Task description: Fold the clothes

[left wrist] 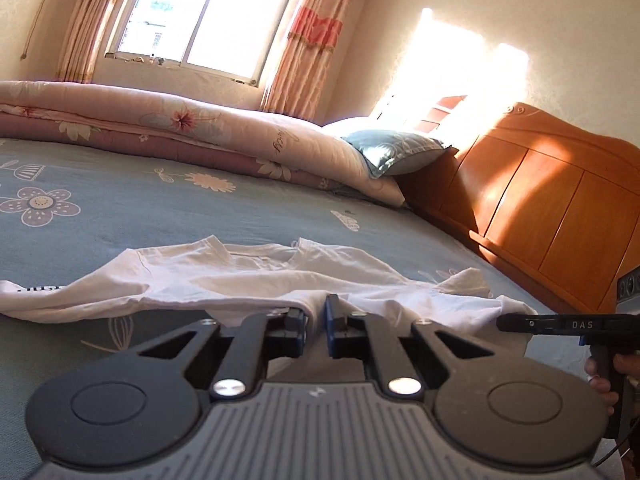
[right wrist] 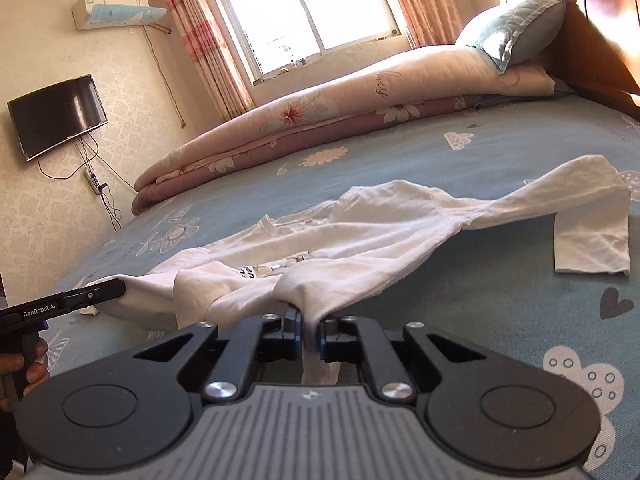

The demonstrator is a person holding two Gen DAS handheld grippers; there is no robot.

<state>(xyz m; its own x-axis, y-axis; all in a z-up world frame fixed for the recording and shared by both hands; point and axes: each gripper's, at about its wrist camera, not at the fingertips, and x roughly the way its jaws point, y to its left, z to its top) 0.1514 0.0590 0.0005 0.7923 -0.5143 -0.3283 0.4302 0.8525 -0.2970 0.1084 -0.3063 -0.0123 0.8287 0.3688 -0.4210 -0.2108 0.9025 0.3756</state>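
Observation:
A white T-shirt (left wrist: 248,276) lies spread and rumpled on the blue flowered bedsheet (left wrist: 120,208). My left gripper (left wrist: 317,312) is shut on a bunched fold of the shirt's near edge. In the right wrist view the same T-shirt (right wrist: 360,232) stretches across the bed, one sleeve draped at the far right. My right gripper (right wrist: 310,326) is shut on a pinch of the shirt's hem, and cloth hangs down between its fingers. Each view shows the other gripper from the side, at the shirt's edge: the right gripper (left wrist: 504,323) and the left gripper (right wrist: 120,289).
A rolled pink floral quilt (left wrist: 160,128) lies along the bed's far side, with a blue pillow (left wrist: 396,148) against the orange wooden headboard (left wrist: 540,200). A window with pink curtains is behind. A wall TV (right wrist: 58,116) and an air conditioner (right wrist: 116,10) hang on the left wall.

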